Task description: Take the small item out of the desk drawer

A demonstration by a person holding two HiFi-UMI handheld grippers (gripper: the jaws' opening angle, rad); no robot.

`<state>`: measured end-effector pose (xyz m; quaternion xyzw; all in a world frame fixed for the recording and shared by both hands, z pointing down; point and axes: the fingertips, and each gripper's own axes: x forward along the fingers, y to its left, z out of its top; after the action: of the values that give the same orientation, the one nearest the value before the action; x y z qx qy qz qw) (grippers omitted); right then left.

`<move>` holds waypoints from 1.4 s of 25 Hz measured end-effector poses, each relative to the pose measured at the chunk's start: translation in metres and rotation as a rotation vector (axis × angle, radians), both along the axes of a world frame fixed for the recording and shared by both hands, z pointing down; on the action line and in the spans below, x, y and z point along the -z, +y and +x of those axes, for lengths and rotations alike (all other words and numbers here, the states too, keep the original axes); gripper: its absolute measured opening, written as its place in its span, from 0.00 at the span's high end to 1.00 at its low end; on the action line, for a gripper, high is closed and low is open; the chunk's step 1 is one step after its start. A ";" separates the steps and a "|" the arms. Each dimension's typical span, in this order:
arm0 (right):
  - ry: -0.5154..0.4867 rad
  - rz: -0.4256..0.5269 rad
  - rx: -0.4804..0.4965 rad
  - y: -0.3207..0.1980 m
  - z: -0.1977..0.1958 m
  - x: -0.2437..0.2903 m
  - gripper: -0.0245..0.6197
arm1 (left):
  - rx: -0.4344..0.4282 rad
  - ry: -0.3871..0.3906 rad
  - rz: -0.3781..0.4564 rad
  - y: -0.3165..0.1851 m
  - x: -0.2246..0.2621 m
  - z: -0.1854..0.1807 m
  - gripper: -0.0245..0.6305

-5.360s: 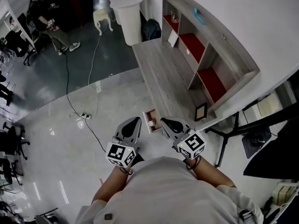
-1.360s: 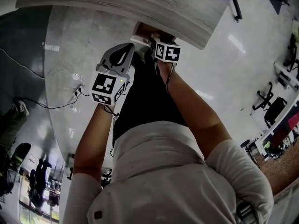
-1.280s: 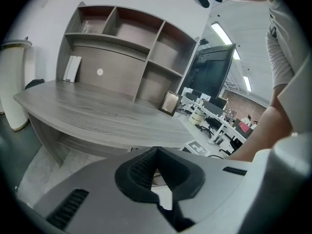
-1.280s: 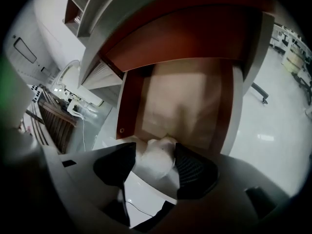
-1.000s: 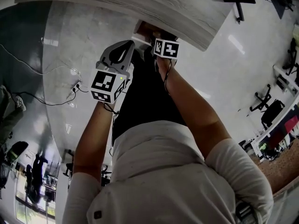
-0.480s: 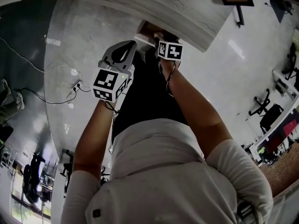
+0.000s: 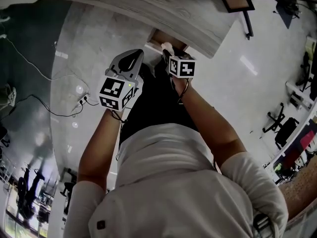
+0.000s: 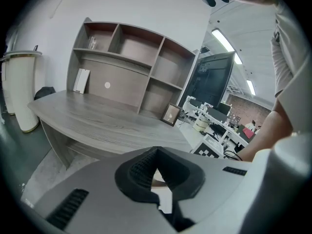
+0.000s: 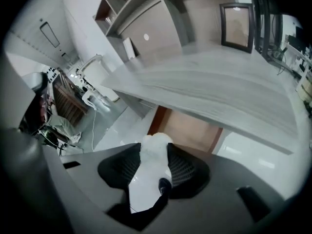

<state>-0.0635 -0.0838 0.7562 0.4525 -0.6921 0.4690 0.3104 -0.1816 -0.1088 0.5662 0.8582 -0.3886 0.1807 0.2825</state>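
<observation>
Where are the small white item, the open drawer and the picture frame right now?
small white item (image 9: 154, 147), right gripper view, its fluffy middle.
drawer (image 9: 189, 126), right gripper view, its brown panel.
picture frame (image 9: 237, 24), right gripper view, centre of its pane.

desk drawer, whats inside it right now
Only a bare brown inside shows in the drawer; its near part is covered by the small white item gripped by the fingers of the right gripper.

A long grey wood-grain tabletop (image 8: 97, 121) stands against a white wall (image 8: 146, 9). It carries an open shelf unit (image 8: 131, 65) and a small picture frame (image 8: 171, 114). A tall white bin (image 8: 19, 91) stands beside its end. The floor (image 7: 89, 38) is pale and glossy. Strip lights (image 8: 225, 40) glow overhead, and an office chair (image 7: 276, 123) stands well apart.
</observation>
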 end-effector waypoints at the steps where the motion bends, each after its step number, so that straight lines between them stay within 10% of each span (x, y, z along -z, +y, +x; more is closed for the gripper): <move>1: -0.006 0.019 0.011 -0.001 -0.002 0.011 0.69 | 0.003 0.002 0.007 0.002 0.006 -0.002 0.95; 35: -0.109 0.830 0.269 0.009 -0.034 0.447 0.69 | 0.038 0.061 0.438 0.065 0.278 -0.040 0.95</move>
<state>-0.0976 -0.0748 0.3091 0.4192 -0.8900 0.1298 0.1238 -0.2219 -0.0440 0.2883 0.8966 -0.4261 0.0603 0.1044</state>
